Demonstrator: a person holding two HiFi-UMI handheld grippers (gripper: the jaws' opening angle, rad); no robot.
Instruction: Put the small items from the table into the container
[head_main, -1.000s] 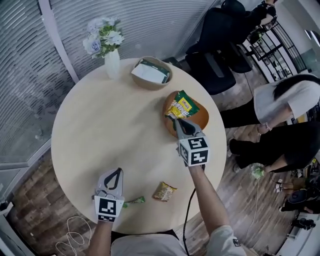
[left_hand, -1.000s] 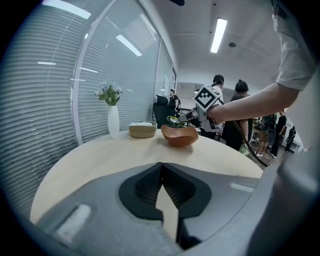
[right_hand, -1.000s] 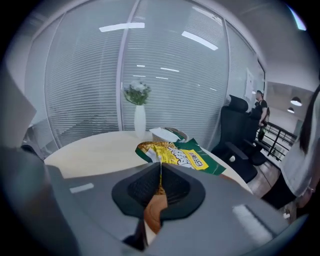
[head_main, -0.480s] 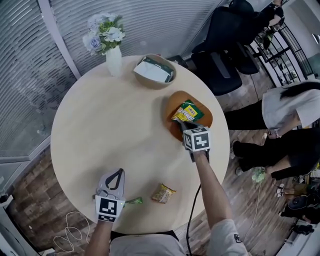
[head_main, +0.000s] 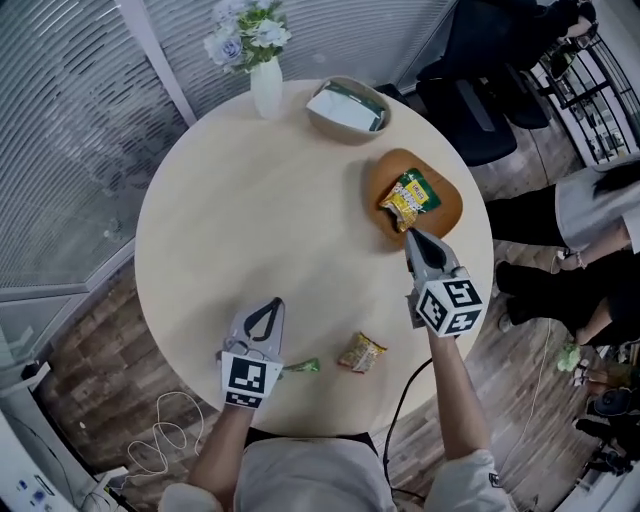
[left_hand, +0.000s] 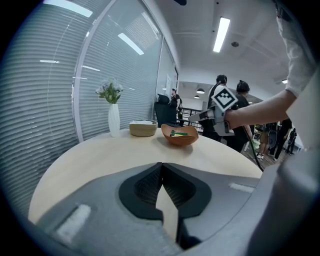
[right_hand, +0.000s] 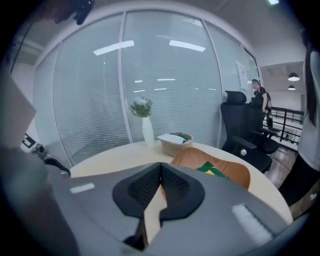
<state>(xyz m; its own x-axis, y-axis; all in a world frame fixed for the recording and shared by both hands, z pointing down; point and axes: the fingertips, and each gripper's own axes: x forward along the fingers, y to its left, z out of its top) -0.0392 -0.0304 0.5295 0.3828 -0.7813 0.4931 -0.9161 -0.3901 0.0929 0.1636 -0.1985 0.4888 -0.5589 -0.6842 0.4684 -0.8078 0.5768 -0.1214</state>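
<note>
A brown wooden bowl stands at the table's right side with a green and yellow snack packet lying in it. My right gripper hovers just short of the bowl's near rim, shut and empty. In the right gripper view the bowl and packet lie just past the closed jaws. An orange snack packet and a small green packet lie near the table's front edge. My left gripper rests left of them, shut with nothing in it.
On the round beige table a woven bowl holding a white and green item and a white vase of flowers stand at the far side. Office chairs and people are beyond the table's right edge.
My right gripper has drawn back from over the bowl toward the near edge, and the green and yellow packet stays in the bowl. The left gripper has kept still.
</note>
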